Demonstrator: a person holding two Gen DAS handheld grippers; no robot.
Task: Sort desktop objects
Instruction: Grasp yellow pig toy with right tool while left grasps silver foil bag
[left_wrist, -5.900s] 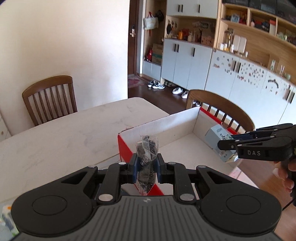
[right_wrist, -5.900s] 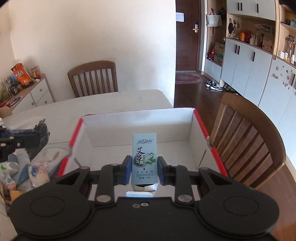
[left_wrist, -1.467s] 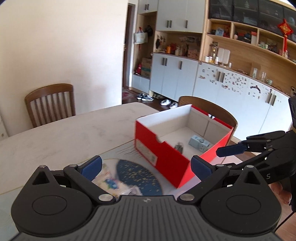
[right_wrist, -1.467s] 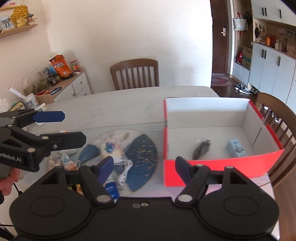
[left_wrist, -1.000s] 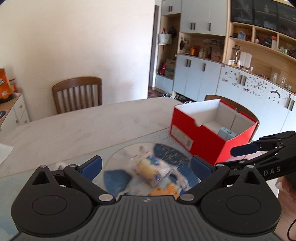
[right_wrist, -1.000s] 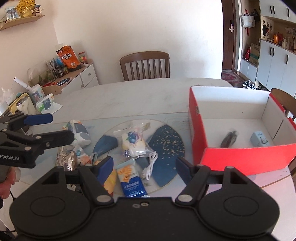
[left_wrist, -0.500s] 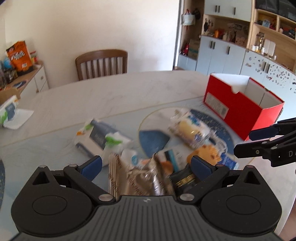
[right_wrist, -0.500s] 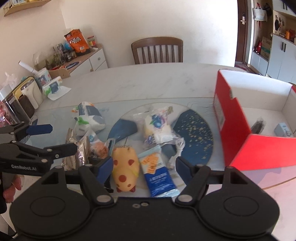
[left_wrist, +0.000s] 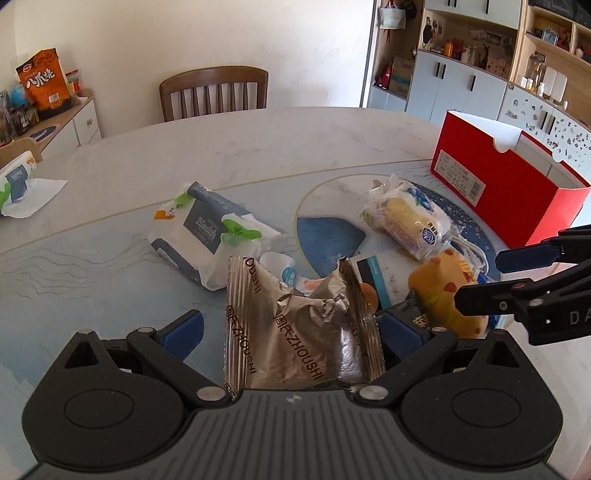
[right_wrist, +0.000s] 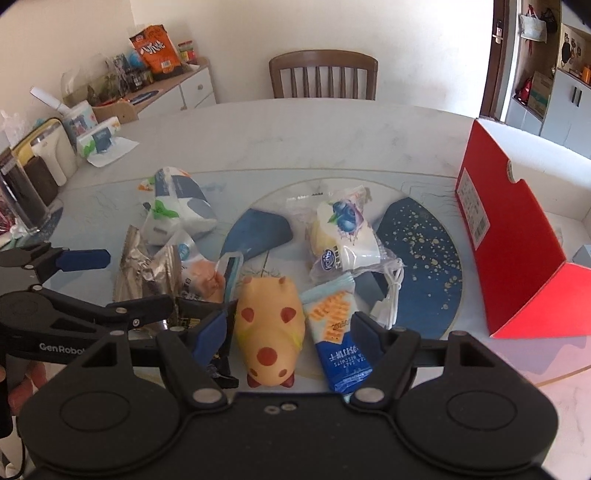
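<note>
A: Where does the silver foil packet lie?

B: Near the tabletop's front edge, straight between the left gripper's spread, empty jaws, long axis along them.

A: The right gripper?

B: Also released, straddling the yellow pig toy.

A crinkled, shiny foil packet is seen on the glossy marble-look worktop. Clear glossy plastic wraps the bread. The red box appears to be matt cardboard.
</note>
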